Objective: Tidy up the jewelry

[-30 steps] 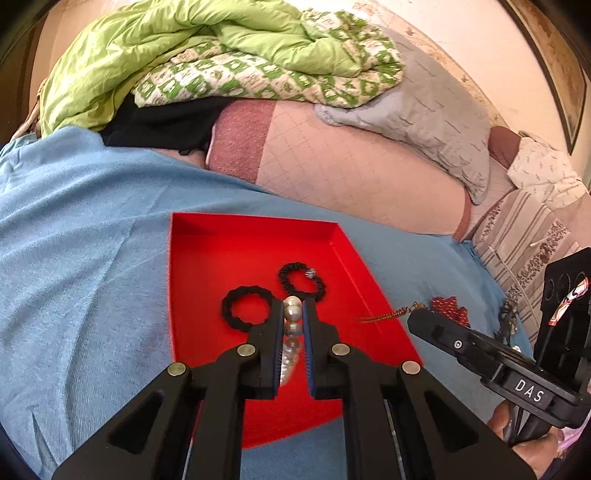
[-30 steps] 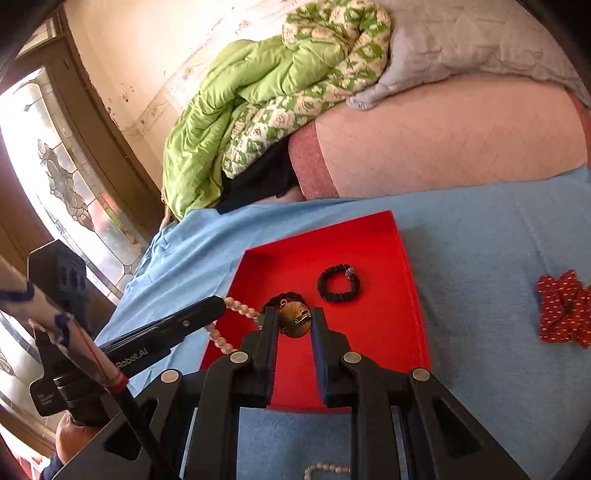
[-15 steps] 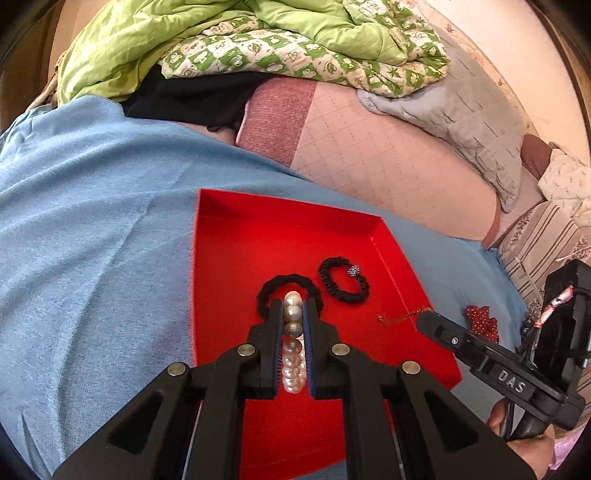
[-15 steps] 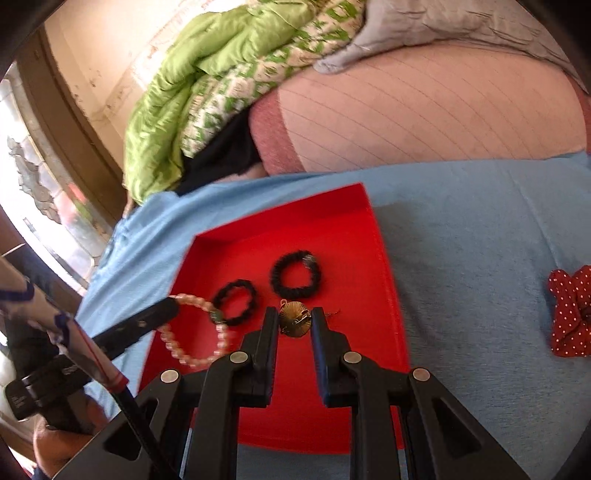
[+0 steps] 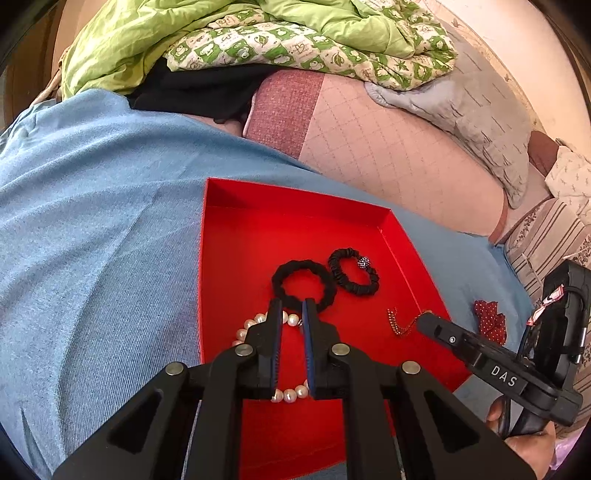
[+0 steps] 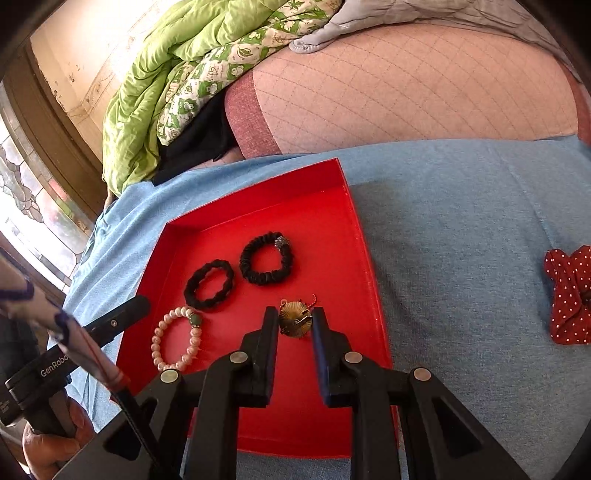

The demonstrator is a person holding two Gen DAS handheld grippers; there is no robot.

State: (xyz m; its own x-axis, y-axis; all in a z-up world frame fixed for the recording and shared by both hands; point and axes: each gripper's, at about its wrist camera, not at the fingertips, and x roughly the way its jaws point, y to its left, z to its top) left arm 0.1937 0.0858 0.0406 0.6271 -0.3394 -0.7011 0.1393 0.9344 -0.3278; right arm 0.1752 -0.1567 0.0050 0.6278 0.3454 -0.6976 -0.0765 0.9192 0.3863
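Note:
A red tray [image 5: 258, 240] [image 6: 321, 221] lies on a blue cloth. Two black scrunchies [image 5: 295, 264] [image 6: 227, 273] rest in its middle, one of them carrying a small bead [image 6: 281, 240]. My left gripper [image 5: 291, 302] is low over the tray's near left and shut on the pearl bracelet [image 5: 251, 325] [image 6: 157, 343], whose ring lies flat on the tray floor. My right gripper [image 6: 295, 312] [image 5: 423, 319] is shut on a gold disc pendant [image 6: 295, 325] just above the tray floor, and its chain [image 5: 397, 325] trails on the red.
A red polka-dot scrunchie [image 6: 569, 295] [image 5: 487, 317] lies on the blue cloth [image 6: 461, 240] right of the tray. Behind are a pink quilted cushion [image 5: 388, 147] and a green quilt [image 5: 184, 33]. A hand [image 6: 48, 443] grips the left tool.
Both grippers have come down into the tray. The pearl bracelet, which hung edge-on between the left fingers, now lies flat on the tray floor. The pendant has sunk close to the tray floor.

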